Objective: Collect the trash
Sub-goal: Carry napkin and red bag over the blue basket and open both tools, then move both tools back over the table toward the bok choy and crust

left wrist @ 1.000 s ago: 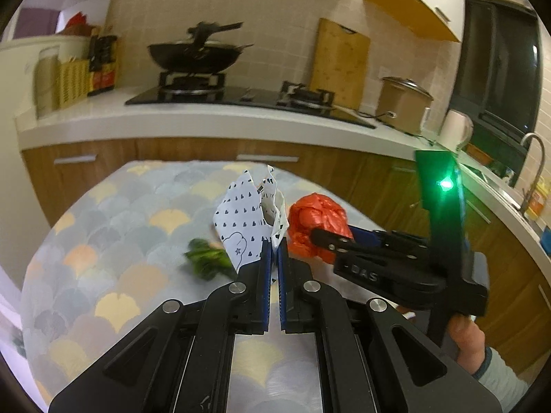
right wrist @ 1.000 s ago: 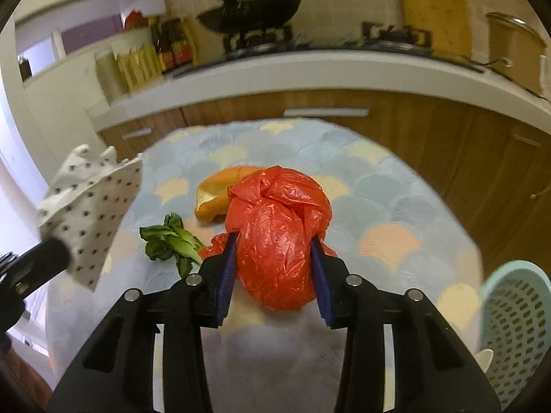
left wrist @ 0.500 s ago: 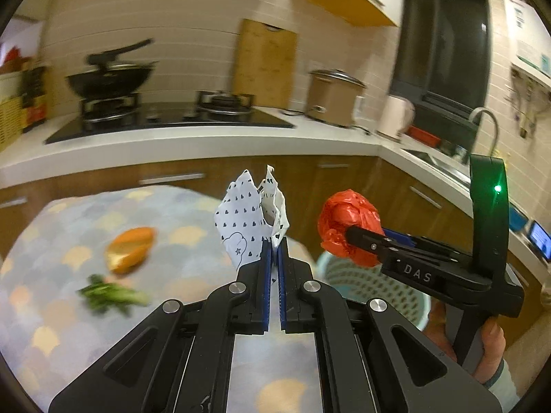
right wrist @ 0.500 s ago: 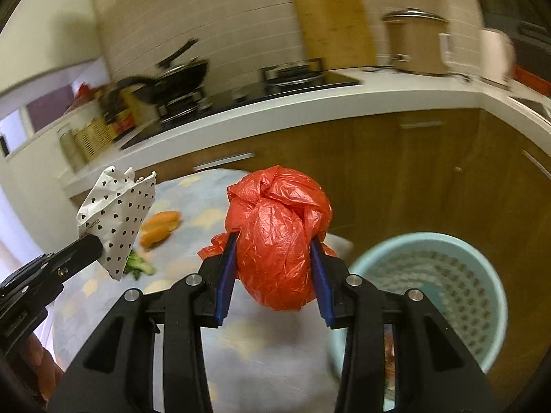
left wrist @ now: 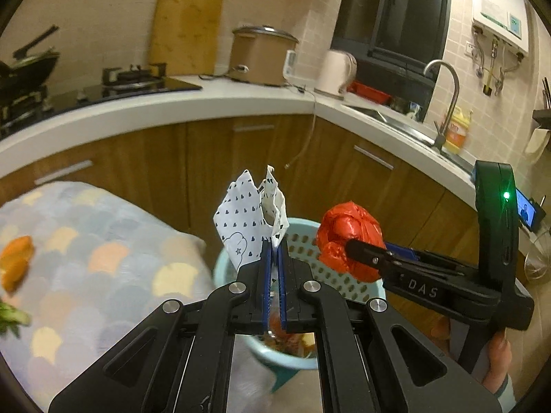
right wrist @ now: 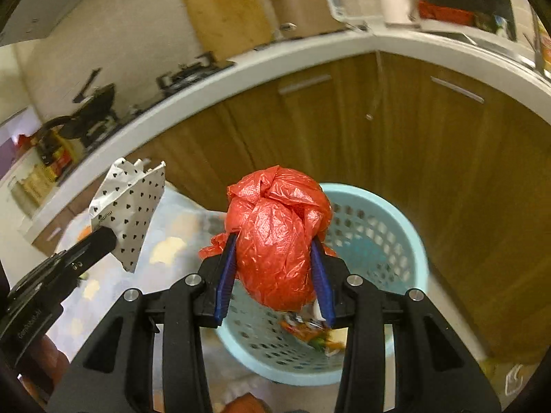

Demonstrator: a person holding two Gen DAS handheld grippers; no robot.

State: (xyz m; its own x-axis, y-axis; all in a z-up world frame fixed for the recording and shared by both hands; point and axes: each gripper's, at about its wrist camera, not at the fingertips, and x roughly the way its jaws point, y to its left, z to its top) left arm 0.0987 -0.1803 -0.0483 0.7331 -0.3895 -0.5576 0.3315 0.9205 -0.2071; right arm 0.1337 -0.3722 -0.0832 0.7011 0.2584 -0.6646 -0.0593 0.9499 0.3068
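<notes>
At the far left of the left wrist view, an orange peel (left wrist: 15,261) and a scrap of leafy greens (left wrist: 10,316) lie on the table (left wrist: 103,241) with its scale-patterned cloth; a second ago they sat mid-view, so both hands have swung rightward off the table's right edge. The left gripper (left wrist: 272,258) has its fingers pressed nearly together, pinching a folded white paper wrapper (left wrist: 248,227) printed with small dark hearts. Beyond it now stands a pale blue perforated bin (left wrist: 310,258) on the floor, absent from this view a second ago. To the right, the right gripper (right wrist: 273,258) pinches a knotted red plastic bag (right wrist: 275,234) between part-spread fingers.

My reading: both pieces are over or just short of the bin's rim, so release is near (2 items still wait on the table).

The right wrist view shows scraps already in the bin's bottom and the bag above its opening; the left wrist view alone shows the leftovers and the hand (left wrist: 496,354) gripping the right tool.
</notes>
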